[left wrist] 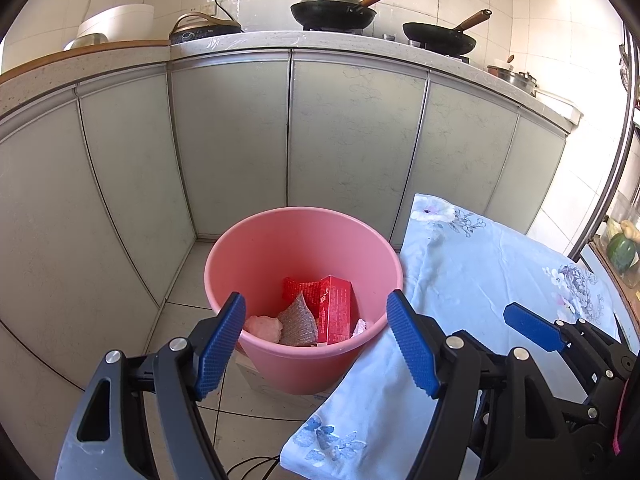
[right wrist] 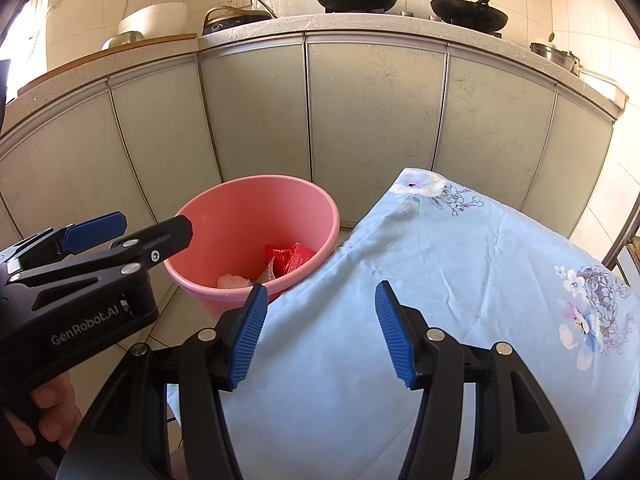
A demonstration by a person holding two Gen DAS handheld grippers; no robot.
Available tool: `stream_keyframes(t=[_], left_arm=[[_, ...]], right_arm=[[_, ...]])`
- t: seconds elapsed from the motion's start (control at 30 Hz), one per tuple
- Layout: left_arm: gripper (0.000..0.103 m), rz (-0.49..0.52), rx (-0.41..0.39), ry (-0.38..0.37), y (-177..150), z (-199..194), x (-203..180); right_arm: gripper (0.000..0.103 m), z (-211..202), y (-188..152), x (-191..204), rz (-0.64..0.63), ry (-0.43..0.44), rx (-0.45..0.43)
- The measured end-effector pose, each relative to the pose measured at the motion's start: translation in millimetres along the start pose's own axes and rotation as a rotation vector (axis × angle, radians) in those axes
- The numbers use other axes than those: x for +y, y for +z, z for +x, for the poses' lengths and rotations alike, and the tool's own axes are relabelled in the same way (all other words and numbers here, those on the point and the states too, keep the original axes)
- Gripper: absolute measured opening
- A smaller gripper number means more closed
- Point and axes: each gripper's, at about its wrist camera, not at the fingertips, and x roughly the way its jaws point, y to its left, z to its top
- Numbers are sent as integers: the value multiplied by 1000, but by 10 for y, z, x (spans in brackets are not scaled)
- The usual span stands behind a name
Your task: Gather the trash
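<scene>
A pink bucket [left wrist: 280, 248] stands on the tiled floor by the cabinets. Inside lie a red box [left wrist: 338, 308], a red wrapper [left wrist: 294, 286], a brown mesh piece [left wrist: 296, 322] and a pale pink wad [left wrist: 262, 326]. My left gripper [left wrist: 316, 344] is open and empty, hovering over the bucket's near rim. My right gripper [right wrist: 320, 332] is open and empty above the blue floral cloth [right wrist: 460, 280]. The bucket [right wrist: 240, 208] also shows in the right wrist view, with my left gripper [right wrist: 132, 232] beside it. My right gripper's finger [left wrist: 532, 326] shows at the right of the left wrist view.
The floral cloth [left wrist: 480, 272] covers a table right of the bucket and hangs down beside it. Grey cabinet doors [left wrist: 352, 132] stand behind. The counter [left wrist: 248, 40] holds two woks [left wrist: 332, 10], a rice cooker and pots. A black cable [left wrist: 220, 408] runs along the floor.
</scene>
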Motion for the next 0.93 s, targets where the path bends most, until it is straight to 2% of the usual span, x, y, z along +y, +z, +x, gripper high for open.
stream_keyframes(t=[0.93], left_arm=[[71, 13, 23, -11, -19, 65, -45]], right_arm=[[57, -13, -36, -69, 8, -7, 5]])
